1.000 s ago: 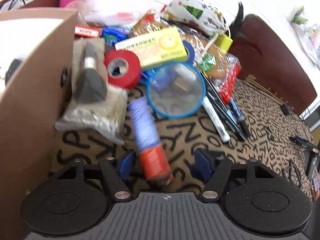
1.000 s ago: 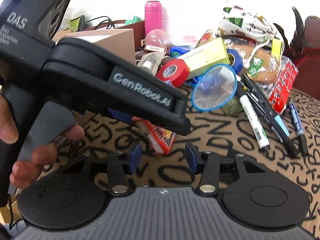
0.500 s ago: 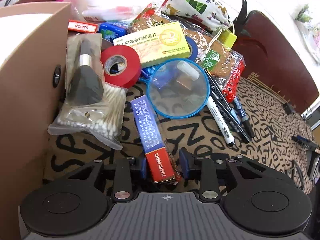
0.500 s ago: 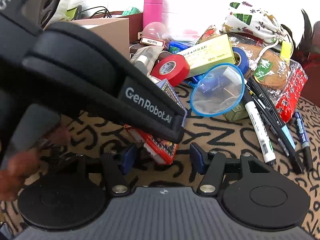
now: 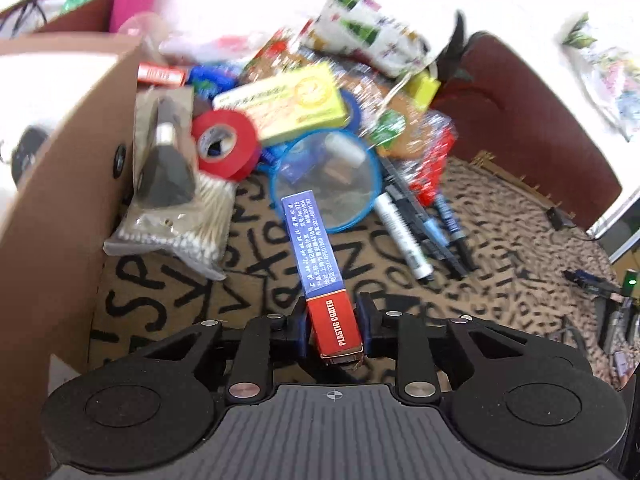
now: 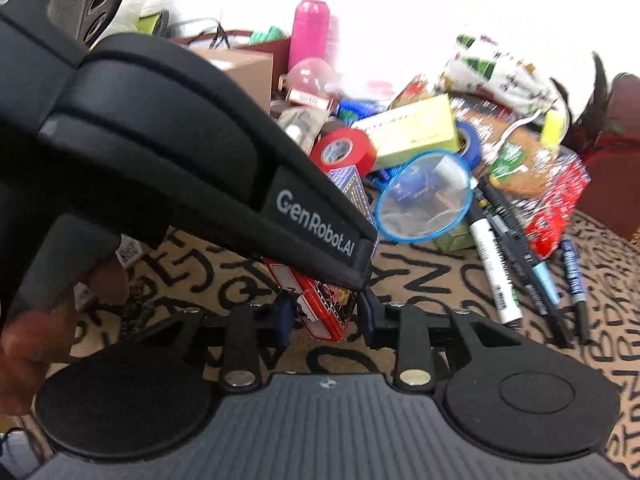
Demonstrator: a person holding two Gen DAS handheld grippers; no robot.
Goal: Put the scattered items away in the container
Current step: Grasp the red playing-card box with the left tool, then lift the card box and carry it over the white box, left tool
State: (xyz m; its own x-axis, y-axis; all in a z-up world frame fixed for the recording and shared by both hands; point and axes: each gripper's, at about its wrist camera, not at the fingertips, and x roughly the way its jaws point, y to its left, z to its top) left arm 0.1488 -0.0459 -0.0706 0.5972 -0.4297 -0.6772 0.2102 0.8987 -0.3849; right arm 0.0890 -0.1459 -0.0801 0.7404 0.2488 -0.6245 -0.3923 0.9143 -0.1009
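Observation:
A long blue-and-red carton (image 5: 316,264) marked PLASTIC COATED is tilted up off the letter-patterned cloth. My left gripper (image 5: 334,320) is closing, and its pads press the carton's red end from both sides. In the right wrist view the same carton (image 6: 324,308) pokes out under the left gripper's black body (image 6: 224,168). Its red end lies between the fingers of my right gripper (image 6: 324,314), whose jaws are closing with a thin gap still showing at each pad. The brown cardboard container (image 5: 60,200) stands at the left.
Behind the carton lie red tape (image 5: 226,144), a yellow-green box (image 5: 288,104), a blue-rimmed mesh disc (image 5: 328,180), several markers (image 5: 404,232), a cotton-swab bag (image 5: 176,220) and a printed pouch (image 5: 360,36). A maroon seat back (image 5: 520,120) stands at the right. A hand (image 6: 24,344) holds the left gripper.
The left jaws have closed from wide apart onto the carton's red end and raised it off the cloth. The right jaws have narrowed around that same end.

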